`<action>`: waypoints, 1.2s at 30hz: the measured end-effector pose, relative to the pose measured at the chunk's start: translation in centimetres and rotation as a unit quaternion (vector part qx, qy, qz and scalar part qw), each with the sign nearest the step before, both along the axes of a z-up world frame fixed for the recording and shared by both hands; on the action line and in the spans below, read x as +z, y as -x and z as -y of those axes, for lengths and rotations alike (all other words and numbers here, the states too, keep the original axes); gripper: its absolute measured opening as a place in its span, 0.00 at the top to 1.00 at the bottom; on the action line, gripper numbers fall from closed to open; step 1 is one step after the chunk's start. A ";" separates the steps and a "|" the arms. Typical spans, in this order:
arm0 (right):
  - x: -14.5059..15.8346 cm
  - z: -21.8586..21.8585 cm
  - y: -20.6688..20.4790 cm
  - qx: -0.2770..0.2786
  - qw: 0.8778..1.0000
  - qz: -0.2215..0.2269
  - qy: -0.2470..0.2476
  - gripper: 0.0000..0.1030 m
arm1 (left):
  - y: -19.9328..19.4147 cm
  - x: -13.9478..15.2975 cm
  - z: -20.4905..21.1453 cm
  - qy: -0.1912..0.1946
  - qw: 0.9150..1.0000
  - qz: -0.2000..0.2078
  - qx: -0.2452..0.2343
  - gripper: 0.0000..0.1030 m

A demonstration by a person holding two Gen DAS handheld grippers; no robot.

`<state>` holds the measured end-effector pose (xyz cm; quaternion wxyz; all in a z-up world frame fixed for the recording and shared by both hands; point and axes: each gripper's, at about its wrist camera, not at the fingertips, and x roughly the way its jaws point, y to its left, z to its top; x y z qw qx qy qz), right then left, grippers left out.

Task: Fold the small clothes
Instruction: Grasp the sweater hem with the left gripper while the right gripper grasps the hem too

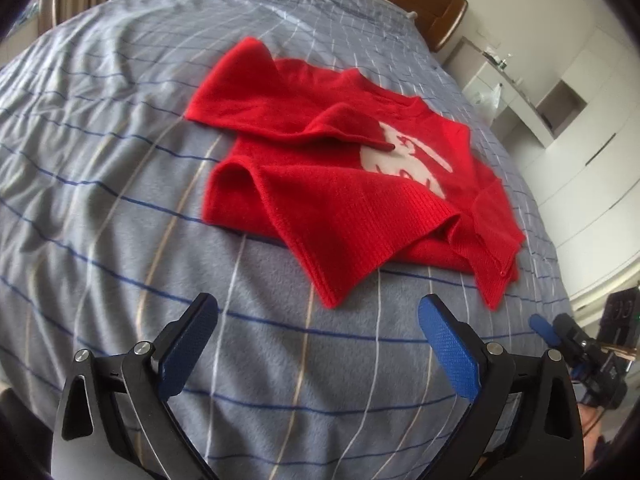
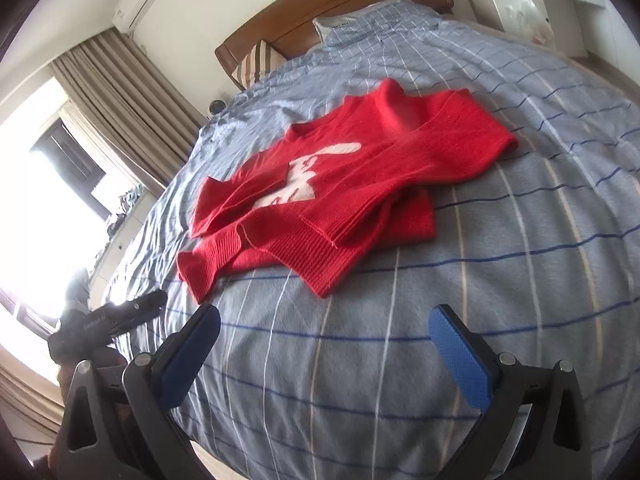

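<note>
A small red knit sweater (image 1: 340, 160) with a white figure on its chest lies rumpled on the bed, a sleeve thrown across its front and its ribbed hem turned up. In the right wrist view the same sweater (image 2: 360, 184) lies ahead. My left gripper (image 1: 318, 312) hangs open just short of the hem's near corner, with only the blanket between its blue pads. My right gripper (image 2: 324, 326) is open too, a little short of the hem, holding nothing. The other gripper shows at the right edge of the left wrist view (image 1: 560, 332) and at the left of the right wrist view (image 2: 120, 316).
A grey-blue checked blanket (image 1: 120, 160) covers the bed. A wooden headboard (image 2: 320, 8) and pillows stand at the far end. White cabinets (image 1: 560, 112) line one side; a curtained window (image 2: 60, 184) is on the other.
</note>
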<state>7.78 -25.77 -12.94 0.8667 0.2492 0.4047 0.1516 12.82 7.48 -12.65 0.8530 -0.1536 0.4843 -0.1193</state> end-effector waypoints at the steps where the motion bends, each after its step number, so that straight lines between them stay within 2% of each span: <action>1: -0.8 -0.1 -1.0 -0.002 1.000 -0.010 -0.014 0.03 | -0.5 -0.4 0.2 0.005 1.000 -0.003 0.002 0.18; 2: -1.4 -0.3 -1.8 -0.002 0.999 -0.018 -0.029 0.13 | -1.0 -0.7 0.5 0.007 1.000 -0.006 0.002 0.24; 3: -2.1 -0.5 -2.6 -0.002 0.999 -0.029 -0.038 0.20 | -1.4 -1.0 0.6 0.010 1.000 -0.011 0.001 0.36; 4: -2.6 -0.6 -3.2 -0.006 0.998 -0.038 -0.043 0.27 | -1.7 -1.2 0.6 0.018 1.000 -0.015 0.002 0.42; 5: -2.8 -0.7 -3.6 -0.009 0.998 -0.038 -0.046 0.34 | -2.0 -1.4 0.7 0.025 1.000 -0.016 0.003 0.63; 6: -2.9 -0.9 -4.0 -0.009 0.998 -0.034 -0.042 0.41 | -2.3 -1.8 0.5 0.034 0.999 -0.018 0.001 0.96; 8: -2.9 -0.8 -4.0 -0.010 0.998 -0.046 -0.030 0.95 | -2.5 -2.0 -0.1 0.056 0.998 -0.021 0.001 0.97; 13: 0.6 1.1 0.2 0.030 0.999 -0.025 -0.024 0.96 | 0.9 1.1 -2.5 0.064 0.997 -0.001 -0.042 0.98; 16: 2.7 2.0 3.8 0.067 0.997 -0.033 -0.015 0.96 | 4.1 2.6 -3.9 0.046 0.995 -0.005 -0.086 0.98; 18: 3.1 2.2 5.8 0.085 0.995 -0.049 -0.003 0.96 | 6.2 2.9 -4.7 0.027 0.994 -0.015 -0.102 0.98; 24: 0.9 1.6 8.7 0.092 0.990 -0.100 0.027 0.96 | 9.3 0.5 -5.0 -0.019 0.994 -0.056 -0.094 0.98; 28: -0.7 1.6 8.7 0.075 0.988 -0.122 0.049 0.96 | 9.3 -1.2 -5.1 -0.033 0.995 -0.072 -0.066 0.98; 32: -2.6 1.4 8.2 0.066 0.984 -0.139 0.089 0.96 | 8.8 -2.7 -4.0 -0.078 0.993 -0.075 -0.053 0.98; 36: -4.3 1.7 7.7 0.056 0.983 -0.149 0.091 0.96 | 8.5 -4.3 -3.8 -0.096 0.991 -0.079 -0.044 0.98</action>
